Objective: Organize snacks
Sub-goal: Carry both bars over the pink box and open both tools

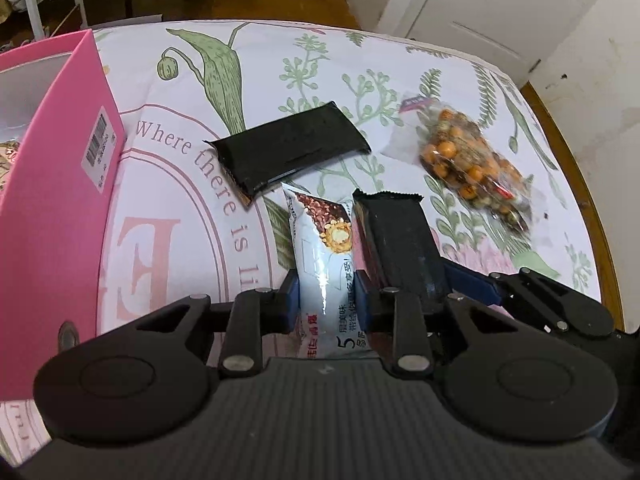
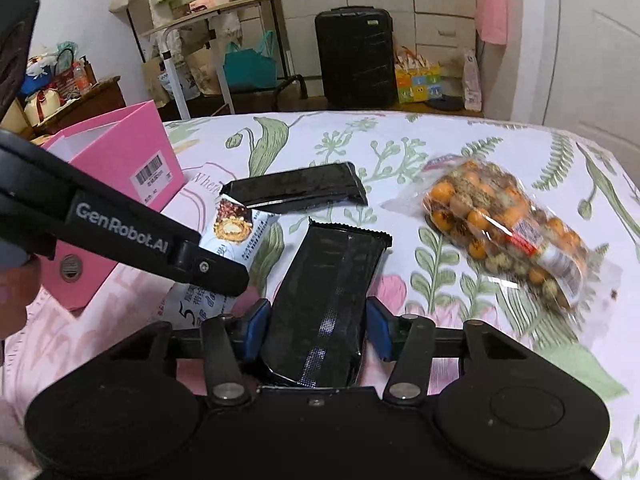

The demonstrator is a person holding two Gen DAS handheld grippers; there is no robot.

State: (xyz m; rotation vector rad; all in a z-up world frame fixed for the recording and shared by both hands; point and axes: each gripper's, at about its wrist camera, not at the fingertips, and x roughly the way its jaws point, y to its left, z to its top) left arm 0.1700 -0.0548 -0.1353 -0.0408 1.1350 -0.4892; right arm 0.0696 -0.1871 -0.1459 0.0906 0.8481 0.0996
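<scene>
Pinching the white snack bar, left gripper nearly closed; right gripper, half-open jaws flanking a black packet, grip uncertain; pink box far left.

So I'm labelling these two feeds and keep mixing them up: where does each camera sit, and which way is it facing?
Left wrist: on the left gripper, looking down its blue pads, shut on the white snack packet; pink box to its left.
Right wrist: on the right gripper, jaws around the black foil-wrapped bar; the left gripper's black arm crosses its left side.
Shared: both packets, second black wrapper, clear bag of orange snacks, floral tablecloth.
</scene>
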